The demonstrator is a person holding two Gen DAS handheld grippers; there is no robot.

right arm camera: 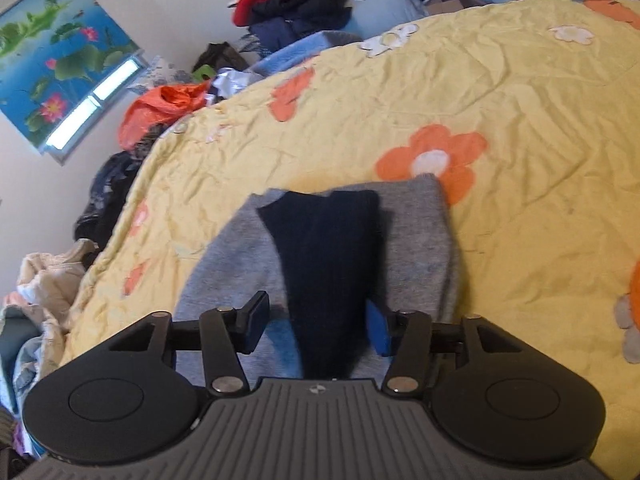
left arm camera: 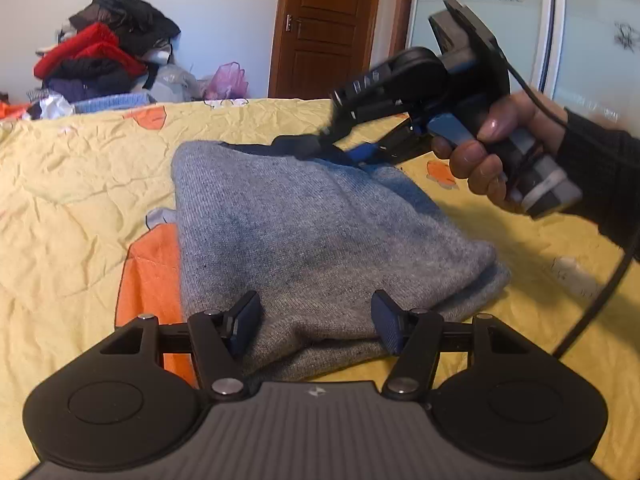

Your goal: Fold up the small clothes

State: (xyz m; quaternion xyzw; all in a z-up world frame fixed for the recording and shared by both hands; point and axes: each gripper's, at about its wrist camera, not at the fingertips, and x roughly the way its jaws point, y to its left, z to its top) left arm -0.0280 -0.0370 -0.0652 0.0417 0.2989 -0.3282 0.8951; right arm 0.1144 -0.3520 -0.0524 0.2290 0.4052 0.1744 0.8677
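A grey knitted sweater (left arm camera: 312, 232) lies folded on the yellow flowered bedsheet (left arm camera: 80, 180). My left gripper (left arm camera: 316, 320) hovers open over its near edge, pads apart and clear of the cloth. At the sweater's far end a hand (left arm camera: 480, 152) holds my right gripper (left arm camera: 344, 146), tips down at the dark navy ribbed band (left arm camera: 292, 146). In the right wrist view that navy band (right arm camera: 328, 260) runs over the grey sweater (right arm camera: 420, 232) and between the pads of my right gripper (right arm camera: 318, 328). The right pad touches the band's edge; a gap shows at the left pad.
A heap of red and dark clothes (left arm camera: 104, 52) sits beyond the bed's far edge, near a brown door (left arm camera: 324, 28). A black cable (left arm camera: 600, 292) hangs from the right gripper. An orange bag (right arm camera: 160, 108) and more clothes lie beside the sheet (right arm camera: 520, 100).
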